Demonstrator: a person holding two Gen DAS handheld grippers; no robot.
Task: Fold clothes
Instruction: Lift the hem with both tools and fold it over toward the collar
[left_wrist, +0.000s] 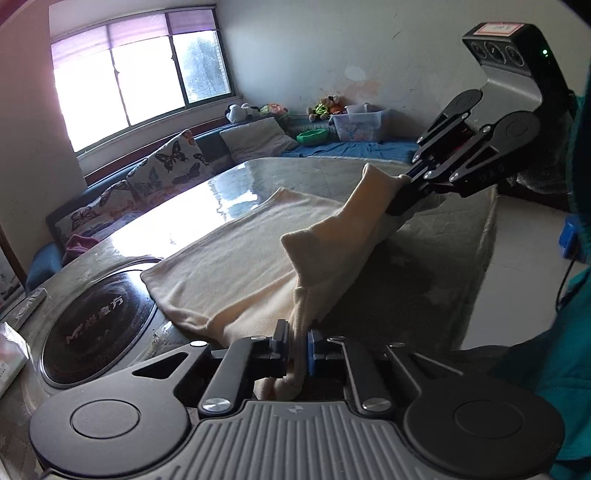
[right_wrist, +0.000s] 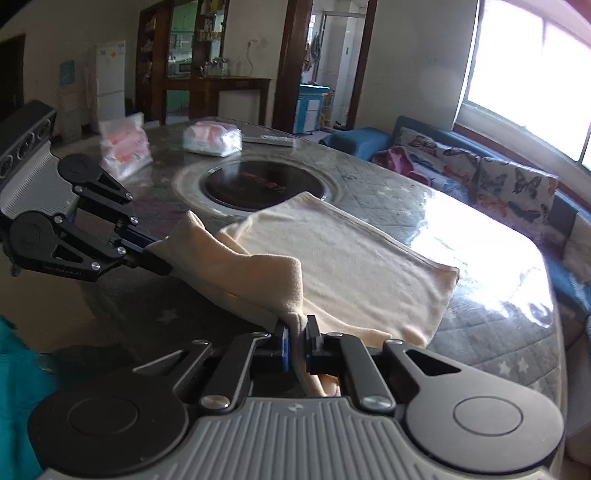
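A cream garment (left_wrist: 236, 254) lies spread on the round table (left_wrist: 443, 258); it also shows in the right wrist view (right_wrist: 343, 258). My left gripper (left_wrist: 297, 341) is shut on its near edge and holds that corner lifted. My right gripper (right_wrist: 297, 338) is shut on the same near edge further along, also lifted. The edge between the two grippers hangs raised above the table. Each gripper shows in the other's view: the right gripper (left_wrist: 400, 201) and the left gripper (right_wrist: 159, 258), both pinching cream cloth.
A round black hotplate (left_wrist: 96, 325) is set in the table's middle, partly under the garment; it also shows in the right wrist view (right_wrist: 258, 184). Two plastic bags (right_wrist: 212, 138) lie at the table's far side. A butterfly-print sofa (right_wrist: 491, 184) runs under the window.
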